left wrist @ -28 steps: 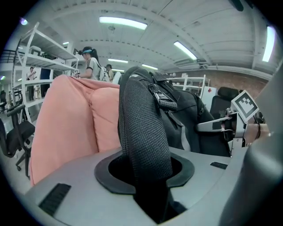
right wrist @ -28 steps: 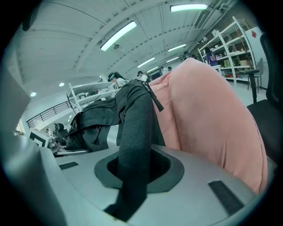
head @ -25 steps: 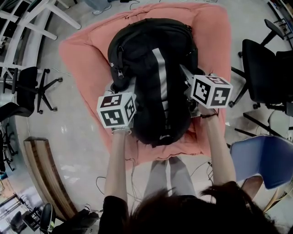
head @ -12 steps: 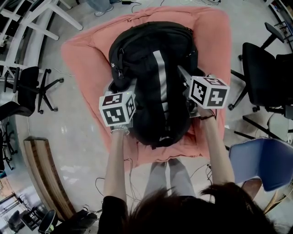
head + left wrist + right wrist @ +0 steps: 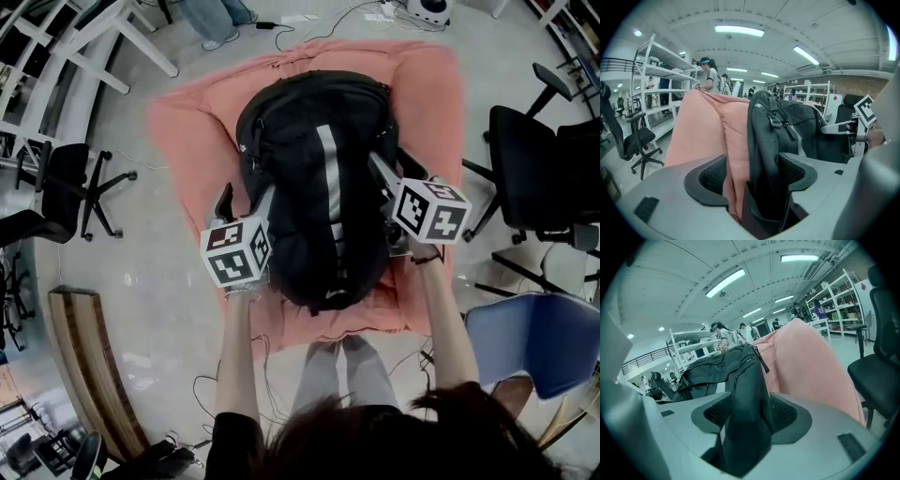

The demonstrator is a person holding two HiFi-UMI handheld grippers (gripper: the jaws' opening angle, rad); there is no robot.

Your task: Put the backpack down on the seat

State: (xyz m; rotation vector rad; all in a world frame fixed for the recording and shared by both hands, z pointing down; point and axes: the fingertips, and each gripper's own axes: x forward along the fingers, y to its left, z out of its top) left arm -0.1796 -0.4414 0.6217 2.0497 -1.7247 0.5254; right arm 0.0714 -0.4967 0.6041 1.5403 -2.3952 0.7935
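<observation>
A black backpack with a grey stripe lies on the pink cushioned seat. My left gripper is at its left side and my right gripper at its right side. In the left gripper view the jaws of the left gripper are opening. The backpack's edge fabric hangs loosely between them, beside the pink seat. The right gripper's jaws are opening too. A fold of the backpack stands between its pads, with the seat behind.
Black office chairs stand to the right and left of the seat. A blue chair is near my right arm. A wooden bench lies at lower left, a white frame at upper left. A person's legs stand beyond the seat.
Both grippers have drawn back a little toward me along the backpack's sides, and their jaws have spread. The backpack stays put on the seat.
</observation>
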